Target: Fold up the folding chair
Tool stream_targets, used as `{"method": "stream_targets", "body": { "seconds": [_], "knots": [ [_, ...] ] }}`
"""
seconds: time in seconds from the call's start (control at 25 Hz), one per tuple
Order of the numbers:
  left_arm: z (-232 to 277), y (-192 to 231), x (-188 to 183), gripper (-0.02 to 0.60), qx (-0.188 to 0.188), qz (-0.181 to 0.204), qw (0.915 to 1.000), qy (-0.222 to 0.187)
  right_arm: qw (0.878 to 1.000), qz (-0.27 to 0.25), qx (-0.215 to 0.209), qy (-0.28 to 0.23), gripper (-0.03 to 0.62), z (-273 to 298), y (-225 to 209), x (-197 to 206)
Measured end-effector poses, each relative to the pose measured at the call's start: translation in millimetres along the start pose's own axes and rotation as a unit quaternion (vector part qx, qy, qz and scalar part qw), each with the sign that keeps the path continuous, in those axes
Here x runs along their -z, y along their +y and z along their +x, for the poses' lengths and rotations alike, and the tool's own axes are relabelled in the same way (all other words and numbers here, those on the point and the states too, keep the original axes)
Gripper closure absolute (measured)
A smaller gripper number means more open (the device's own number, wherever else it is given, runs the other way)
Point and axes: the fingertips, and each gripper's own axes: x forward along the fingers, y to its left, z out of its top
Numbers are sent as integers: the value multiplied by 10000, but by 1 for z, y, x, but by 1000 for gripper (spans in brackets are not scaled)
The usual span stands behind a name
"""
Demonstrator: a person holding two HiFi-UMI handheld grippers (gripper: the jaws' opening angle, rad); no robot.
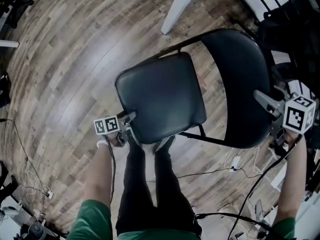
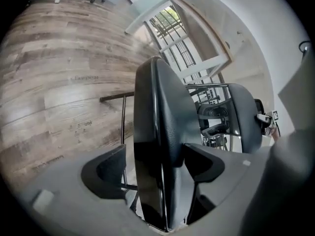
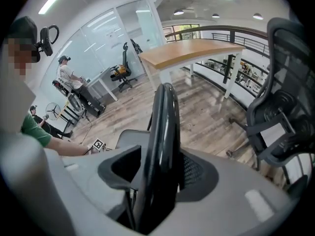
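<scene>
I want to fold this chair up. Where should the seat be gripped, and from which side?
Its front edge, from the person's side. The seat lies flat, its thin padded rim free there, and the open jaws of the left gripper straddle it.

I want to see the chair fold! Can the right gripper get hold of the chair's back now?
Probably yes. The right gripper has its open fingers on either side of the backrest edge, and nothing else seems to be in the way.
</scene>
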Motion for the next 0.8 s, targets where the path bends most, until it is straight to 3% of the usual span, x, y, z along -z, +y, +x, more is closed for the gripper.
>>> {"method": "stream_targets", "body": {
  "seconds": [0.44,0.8],
  "knots": [
    [15,-6,2,208,983,-377,9944,124,9998,-155,-98,5,416,6,4,8],
    [15,-11,2,227,912,-474,9946,110,10000,-90,-26,3,453,6,4,9]
  ]
}}
